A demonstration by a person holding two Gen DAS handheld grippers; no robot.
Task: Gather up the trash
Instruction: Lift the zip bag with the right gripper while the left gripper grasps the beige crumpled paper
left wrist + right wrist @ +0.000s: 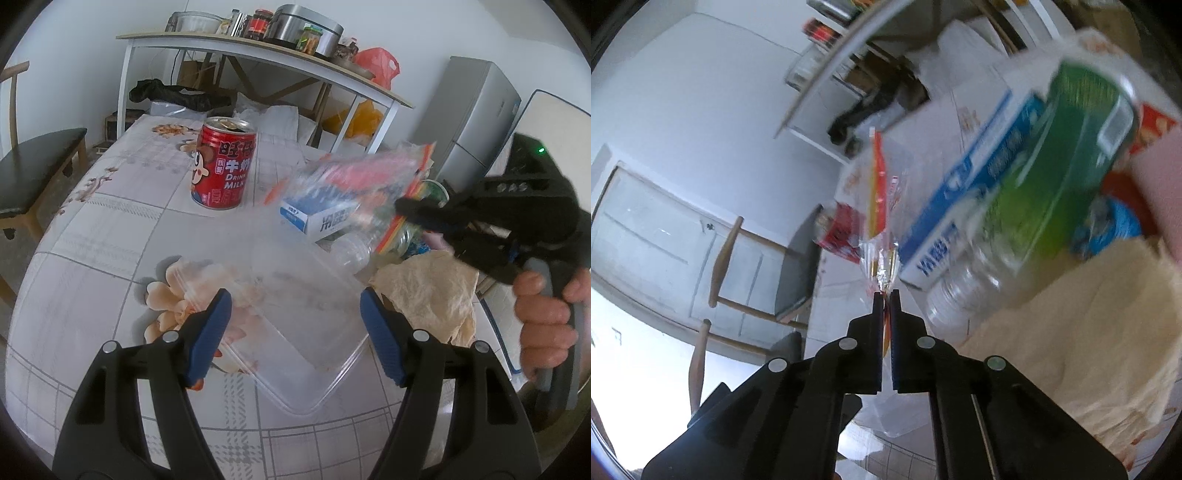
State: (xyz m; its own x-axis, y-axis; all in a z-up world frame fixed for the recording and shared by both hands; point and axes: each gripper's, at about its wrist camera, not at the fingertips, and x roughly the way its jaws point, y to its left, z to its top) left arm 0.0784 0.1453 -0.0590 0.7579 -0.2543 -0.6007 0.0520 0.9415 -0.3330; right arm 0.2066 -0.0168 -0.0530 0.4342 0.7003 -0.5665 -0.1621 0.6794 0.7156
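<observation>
My left gripper [295,295] hangs low over the flowered table [92,240]. A clear plastic container [295,343] lies between its blue pads, and its sides meet both of them. At the right, a hand holds my right gripper [400,206] [885,293], which is shut on a clear wrapper with an orange strip [351,177] [879,206] and keeps it off the table. Under the wrapper lie a blue-and-white box [317,218] [960,192], a clear bottle with a green label [354,251] [1052,155] and crumpled beige paper [424,295] [1071,314]. A red milk can [221,166] [838,232] stands upright farther back.
A dark bench [33,166] stands along the table's left side. Behind the table is a white shelf table [258,55] loaded with jars and pots, with bags under it. A grey fridge [476,118] stands at the back right.
</observation>
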